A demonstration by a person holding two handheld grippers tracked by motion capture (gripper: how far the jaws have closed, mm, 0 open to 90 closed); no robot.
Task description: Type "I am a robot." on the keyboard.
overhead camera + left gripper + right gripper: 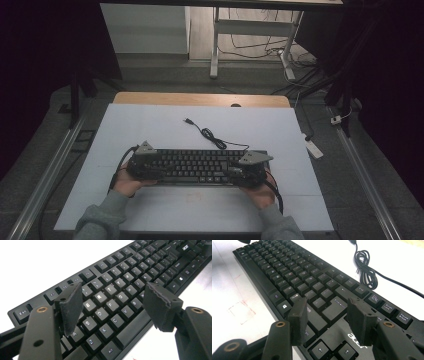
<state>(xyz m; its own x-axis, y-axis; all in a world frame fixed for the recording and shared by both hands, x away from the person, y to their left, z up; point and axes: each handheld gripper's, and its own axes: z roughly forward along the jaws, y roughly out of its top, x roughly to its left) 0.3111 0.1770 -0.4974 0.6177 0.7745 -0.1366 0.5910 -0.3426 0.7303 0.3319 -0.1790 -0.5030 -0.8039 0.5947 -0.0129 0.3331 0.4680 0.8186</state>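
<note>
Left gripper spread wide, jaws apart above the letter keys at the left end of the keyboard, nothing between the pads; whether the pads touch the keys, hard to tell. Seen from above, left gripper over the keyboard's left end, held by the left hand just beside the keyboard's near left corner.

Right gripper likewise spread, jaws apart over the Enter key and the blank patch above the arrow keys at the keyboard's right end, clamping nothing. From above, right gripper over the right end of the keyboard, right hand just beside the near right corner.

Keyboard black, flat, long side across, near the front middle of the white table top. Black cable running from the keyboard's far right edge, bunched in a small coil just behind the keyboard, plug end lying farther back. Same coil of cable beyond the keyboard's far edge in the right gripper view. Faint reddish square mark on the table just in front of the keyboard. Grey sleeves at the table's near edge, either side of the keyboard.
</note>
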